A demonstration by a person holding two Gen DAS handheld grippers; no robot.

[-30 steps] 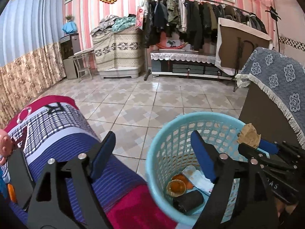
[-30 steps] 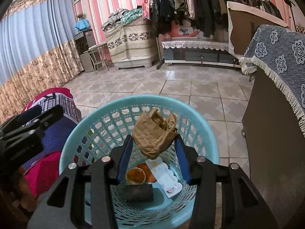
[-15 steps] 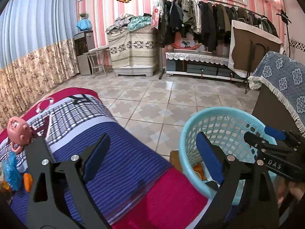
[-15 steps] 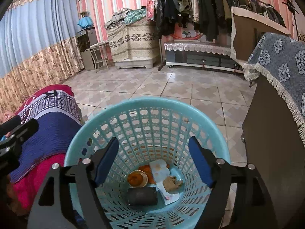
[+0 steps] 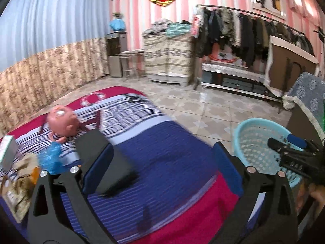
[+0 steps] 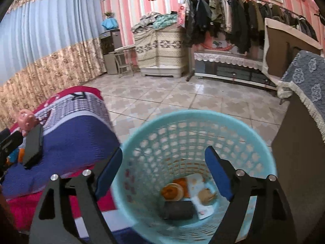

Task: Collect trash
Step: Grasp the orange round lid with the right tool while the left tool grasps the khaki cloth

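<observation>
A light-blue plastic basket (image 6: 203,120) stands on the tiled floor beside the bed. In it lie a brown paper wad (image 6: 206,194), a white wrapper (image 6: 196,183), an orange round piece (image 6: 172,191) and a black item (image 6: 176,209). My right gripper (image 6: 163,172) hangs over the basket, jaws opening, with nothing between them. My left gripper (image 5: 162,168) is over the bed's blue-striped blanket (image 5: 166,142), jaws opening and empty. To its left lie crumpled brown paper (image 5: 18,187), a blue crumpled piece (image 5: 50,158), a flat black object (image 5: 113,168) and a pink toy (image 5: 62,122).
A white box (image 5: 7,152) sits at the bed's left edge. A dark cabinet with a grey patterned cloth (image 6: 304,85) stands right of the basket. Beyond the tiled floor (image 6: 172,95) are a clothes rack (image 6: 233,20), a covered chest and curtains.
The right gripper let go of the brown paper wad, which dropped into the basket, and its jaws widened. The left gripper swung left from the basket to over the bed.
</observation>
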